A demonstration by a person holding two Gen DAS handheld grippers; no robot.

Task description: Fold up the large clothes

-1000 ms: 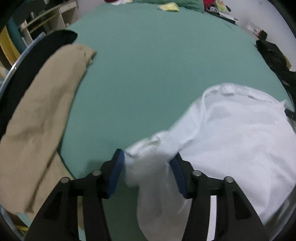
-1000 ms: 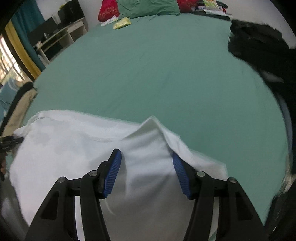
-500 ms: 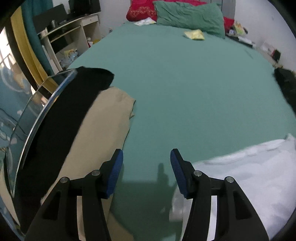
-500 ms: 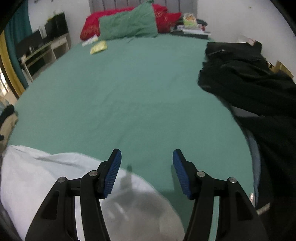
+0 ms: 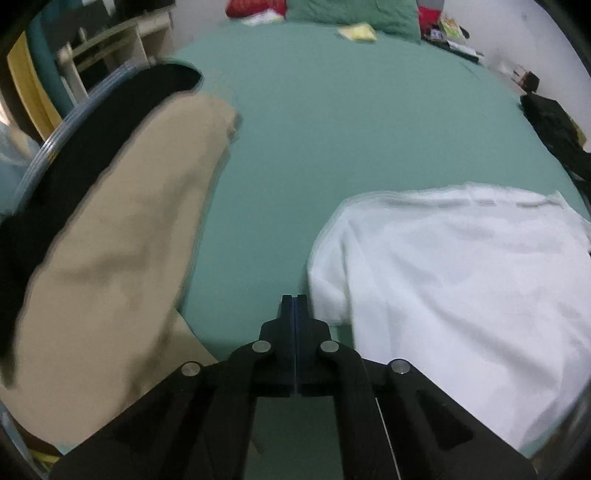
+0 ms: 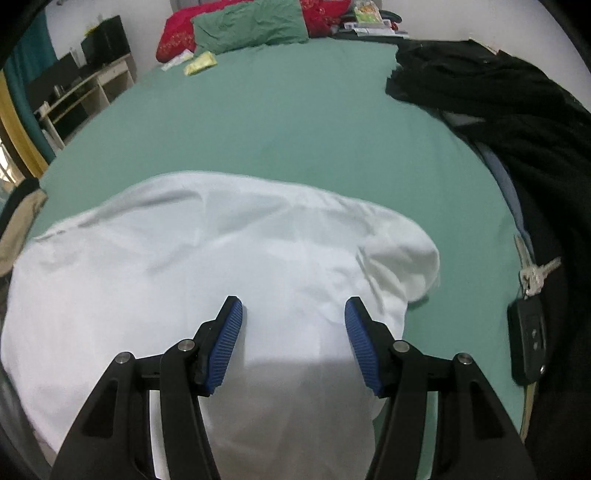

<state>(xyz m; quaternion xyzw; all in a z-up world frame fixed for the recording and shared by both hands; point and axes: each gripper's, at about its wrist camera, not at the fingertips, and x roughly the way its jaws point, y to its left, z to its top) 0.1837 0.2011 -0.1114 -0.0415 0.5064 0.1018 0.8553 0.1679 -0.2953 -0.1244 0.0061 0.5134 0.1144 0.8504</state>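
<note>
A white garment lies folded in a broad pad on the green bed sheet. My left gripper is shut with its blue pads pressed together and nothing between them, hovering over bare sheet just left of the garment's near corner. My right gripper is open above the near part of the white garment, its blue pads spread apart and not pinching the cloth.
A tan garment and a black one lie at the left bed edge. A heap of black clothes, keys and a car key fob sit at the right. Pillows lie at the head; shelves stand left.
The left gripper let go of the white cloth, swung away and came back beside it, and its jaws have shut empty. The right gripper lifted off and returned over the garment, staying open.
</note>
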